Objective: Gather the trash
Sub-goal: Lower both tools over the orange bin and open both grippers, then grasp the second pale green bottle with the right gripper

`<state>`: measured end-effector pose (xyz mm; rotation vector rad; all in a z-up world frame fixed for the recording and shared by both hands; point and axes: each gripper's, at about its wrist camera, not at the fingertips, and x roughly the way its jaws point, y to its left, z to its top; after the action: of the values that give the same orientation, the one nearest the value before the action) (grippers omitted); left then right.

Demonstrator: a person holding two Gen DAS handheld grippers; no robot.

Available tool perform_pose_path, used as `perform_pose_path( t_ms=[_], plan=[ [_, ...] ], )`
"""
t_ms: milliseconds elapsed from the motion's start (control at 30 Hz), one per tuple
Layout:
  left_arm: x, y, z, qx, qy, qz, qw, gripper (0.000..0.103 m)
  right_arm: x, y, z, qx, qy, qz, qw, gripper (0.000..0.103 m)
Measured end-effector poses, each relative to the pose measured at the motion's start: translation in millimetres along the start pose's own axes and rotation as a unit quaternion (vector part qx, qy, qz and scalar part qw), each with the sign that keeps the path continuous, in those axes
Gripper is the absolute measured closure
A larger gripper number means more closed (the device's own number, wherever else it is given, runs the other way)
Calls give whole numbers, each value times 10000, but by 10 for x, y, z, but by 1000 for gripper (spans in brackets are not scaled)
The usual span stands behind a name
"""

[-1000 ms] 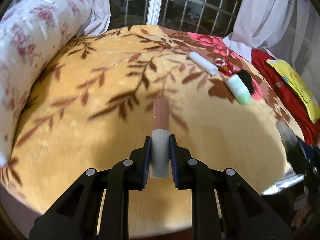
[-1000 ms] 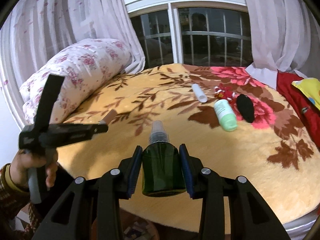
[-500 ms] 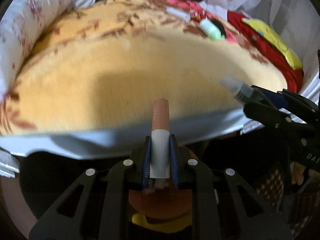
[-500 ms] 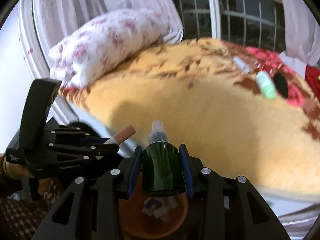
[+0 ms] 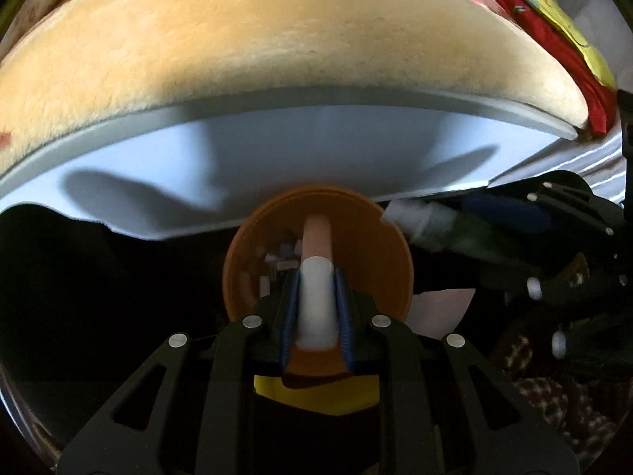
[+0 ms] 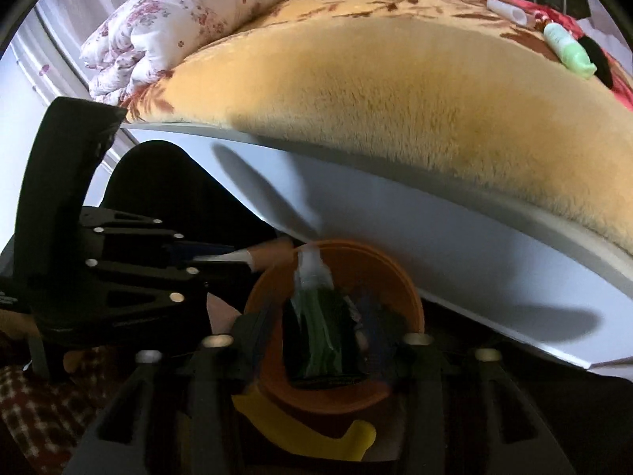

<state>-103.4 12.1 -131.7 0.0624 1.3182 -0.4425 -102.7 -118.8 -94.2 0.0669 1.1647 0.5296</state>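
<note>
An orange bin [image 5: 379, 261] stands on the floor against the bed's side. My left gripper [image 5: 315, 289] hangs over it pointing down, its jaws just starting to open with the pink-capped white tube [image 5: 316, 261] still pressed between the pads. In the right wrist view my right gripper [image 6: 320, 308] is over the same orange bin [image 6: 407, 297]. Its jaws are opening, and the blurred green spray bottle [image 6: 320, 332] sits loose between them with gaps on both sides. The left gripper [image 6: 221, 257] and the tube [image 6: 257, 257] show at the left.
The white bed frame [image 5: 316, 138] and orange blanket [image 6: 395, 99] rise just beyond the bin. A pale green bottle [image 6: 569, 49], a white tube [image 6: 510, 10] and a black object [image 6: 597, 59] lie on the bed. A yellow piece [image 6: 316, 439] lies by the bin. A plaid sleeve [image 6: 39, 407] is at lower left.
Both grippers came down from above the bed to the orange bin beside it. The right jaws spread away from the green bottle. The left still grips the tube.
</note>
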Motion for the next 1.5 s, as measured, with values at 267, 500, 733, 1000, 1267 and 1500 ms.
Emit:
perform_pose_path(
  t_ms=[267, 500, 733, 1000, 1267, 1500],
  plan=[
    [-340, 40, 88, -57, -549, 200, 9983, 52, -261, -183, 121, 201, -493, -237, 9983, 37],
    [-901, -108, 451, 111, -1775, 316, 9835, 34, -569, -423, 332, 307, -979, -577, 9931, 37],
    [-1155, -169, 920, -41, -2479, 94, 9687, 30, -914, -653, 593, 339, -1568, -1022, 9817, 35],
    [-1063, -433, 1359, 170, -2479, 70, 9686, 30, -1134, -1318, 1143, 611, -2038, -1511, 9654, 35],
    [-892, -629, 1621, 381, -2356, -40, 9711, 30, -842, -2061, 1939, 896, -1711, -1969, 9612, 34],
    [-797, -597, 1764, 336, -2309, 84, 9724, 30, -390, -2451, 2370, 933, -1066, -2337, 9619, 34]
  ],
)
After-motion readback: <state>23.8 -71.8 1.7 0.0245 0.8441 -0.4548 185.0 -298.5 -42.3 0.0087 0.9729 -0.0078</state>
